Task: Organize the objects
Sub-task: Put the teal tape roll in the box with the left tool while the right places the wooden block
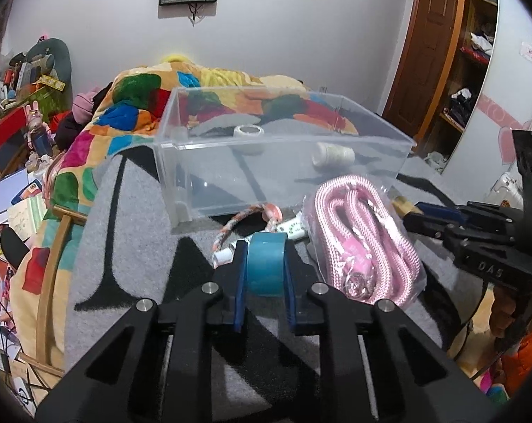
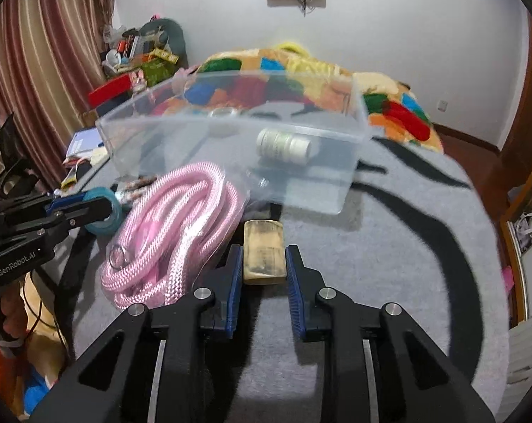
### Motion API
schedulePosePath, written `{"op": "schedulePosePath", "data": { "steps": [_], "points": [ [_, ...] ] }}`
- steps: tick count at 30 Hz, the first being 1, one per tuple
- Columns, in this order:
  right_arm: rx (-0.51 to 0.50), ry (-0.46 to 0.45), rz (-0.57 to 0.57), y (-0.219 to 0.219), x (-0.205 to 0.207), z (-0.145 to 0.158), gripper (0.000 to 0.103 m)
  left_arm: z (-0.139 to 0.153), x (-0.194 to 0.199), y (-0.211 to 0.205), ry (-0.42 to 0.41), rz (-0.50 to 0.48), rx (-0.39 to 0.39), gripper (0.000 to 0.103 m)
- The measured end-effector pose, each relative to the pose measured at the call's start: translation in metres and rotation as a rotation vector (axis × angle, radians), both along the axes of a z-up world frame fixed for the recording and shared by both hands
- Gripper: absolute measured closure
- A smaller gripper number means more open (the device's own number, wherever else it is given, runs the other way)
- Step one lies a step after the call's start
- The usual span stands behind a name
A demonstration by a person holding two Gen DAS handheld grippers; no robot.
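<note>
My left gripper is shut on a teal tape roll, just above the grey blanket; it also shows in the right wrist view. My right gripper is shut on a brass-coloured block, which also shows in the left wrist view. A clear plastic box stands ahead, holding a white tape roll and a white bottle. A bagged pink rope lies between the grippers.
A braided cord and a small white tube lie in front of the box. A colourful quilt is heaped behind it. Clutter fills the left side; a wardrobe stands right.
</note>
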State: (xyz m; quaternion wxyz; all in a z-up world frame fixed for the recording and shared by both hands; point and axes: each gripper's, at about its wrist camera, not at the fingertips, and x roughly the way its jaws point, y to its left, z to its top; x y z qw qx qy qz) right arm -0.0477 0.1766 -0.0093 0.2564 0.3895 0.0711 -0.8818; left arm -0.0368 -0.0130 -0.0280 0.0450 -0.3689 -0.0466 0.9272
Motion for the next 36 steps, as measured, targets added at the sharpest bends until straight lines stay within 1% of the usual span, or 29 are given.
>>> {"op": "schedulePosePath", "data": {
  "steps": [6, 10, 15, 19, 22, 25, 31, 36],
  "points": [
    [-0.046, 0.068, -0.023, 0.009, -0.002, 0.032, 0.081, 0.023, -0.004, -0.006, 0.056, 0.006, 0.020, 0.085],
    [-0.072, 0.111, -0.030, 0.010, -0.009, 0.051, 0.081, 0.043, -0.013, -0.013, 0.099, 0.014, 0.031, 0.085],
    [-0.083, 0.143, -0.019, -0.005, -0.026, 0.069, 0.081, 0.059, -0.032, -0.021, 0.126, 0.034, 0.039, 0.085],
    [-0.092, 0.135, -0.003, -0.021, -0.042, 0.074, 0.081, 0.065, -0.049, -0.025, 0.124, 0.039, 0.038, 0.085],
    [-0.098, 0.113, 0.009, -0.031, -0.052, 0.073, 0.081, 0.064, -0.063, -0.025, 0.114, 0.044, 0.012, 0.085],
    [-0.088, 0.086, 0.018, -0.042, -0.063, 0.068, 0.081, 0.059, -0.077, -0.024, 0.085, 0.041, -0.001, 0.085],
    [-0.008, 0.002, 0.038, -0.069, -0.087, 0.045, 0.081, 0.036, -0.108, -0.018, 0.000, 0.034, -0.043, 0.085],
    [0.016, -0.046, 0.054, -0.077, -0.099, 0.033, 0.081, 0.025, -0.118, -0.015, -0.046, 0.013, -0.052, 0.085]
  ]
}}
